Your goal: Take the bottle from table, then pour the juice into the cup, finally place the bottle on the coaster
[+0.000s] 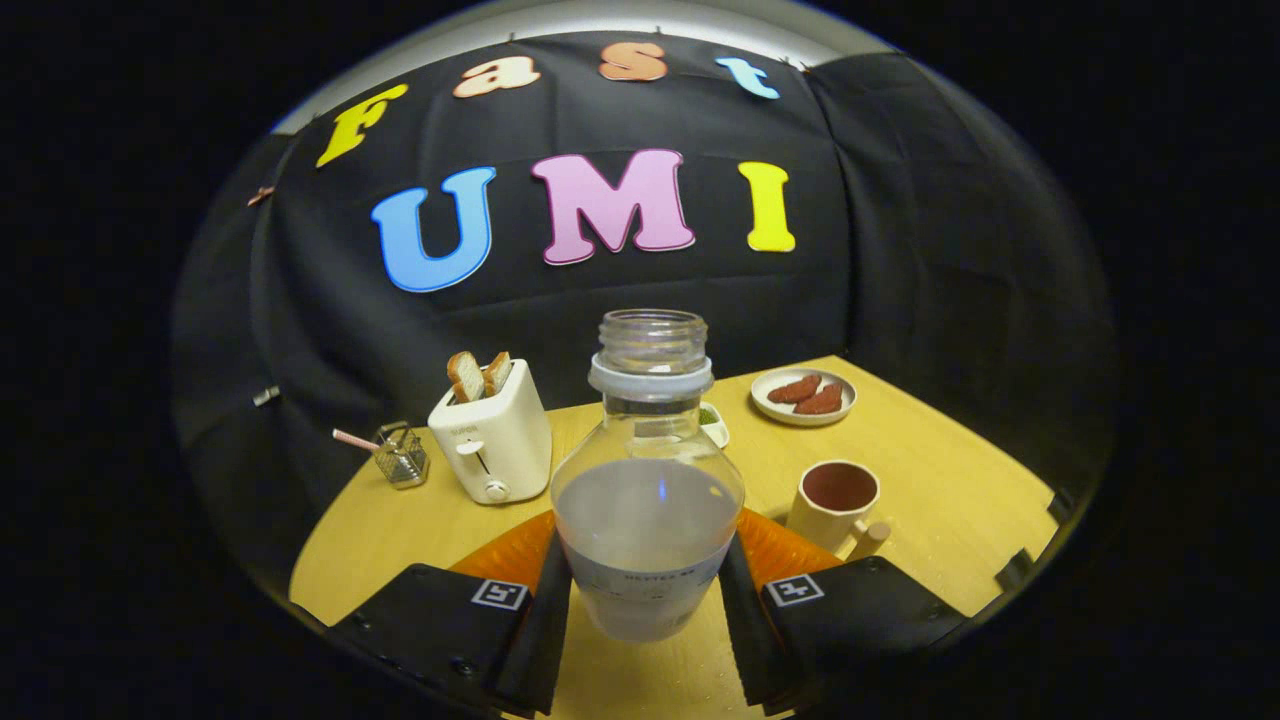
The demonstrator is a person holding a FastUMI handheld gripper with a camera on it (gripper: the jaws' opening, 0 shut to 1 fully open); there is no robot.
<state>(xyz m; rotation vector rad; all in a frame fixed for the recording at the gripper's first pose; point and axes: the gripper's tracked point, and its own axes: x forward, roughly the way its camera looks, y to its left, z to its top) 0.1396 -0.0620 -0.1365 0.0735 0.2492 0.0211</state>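
The bottle (648, 480) stands upright between the fingers of the gripper (646, 610), uncapped, its open mouth at the top. Both fingers press against its lower sides, one to each side; the gripper is clenched on it. Cloudy liquid fills the bottle to about the shoulder; the neck above is clear. The bottle's base appears to sit just above or on the table (930, 500); which of the two cannot be told.

Behind the bottle and the fingers lies an orange coaster (785, 545), showing on either side of the bottle.

To the right of the bottle, just beyond the coaster's edge, stands the cup (835, 505), upright, handle toward the gripper, with a dark interior. Open tabletop lies right of the cup, up to the table's edge.

Farther back on the right, a plate (803, 397) holds two reddish-brown pieces. A small dish (714, 424) sits directly behind the bottle, partly hidden.

Left of the bottle stands a toaster (492, 436) with two bread slices (478, 375) in its slots. Left of it, near the table's edge, is a small glass holder (401, 456) with a pink straw (355, 439).
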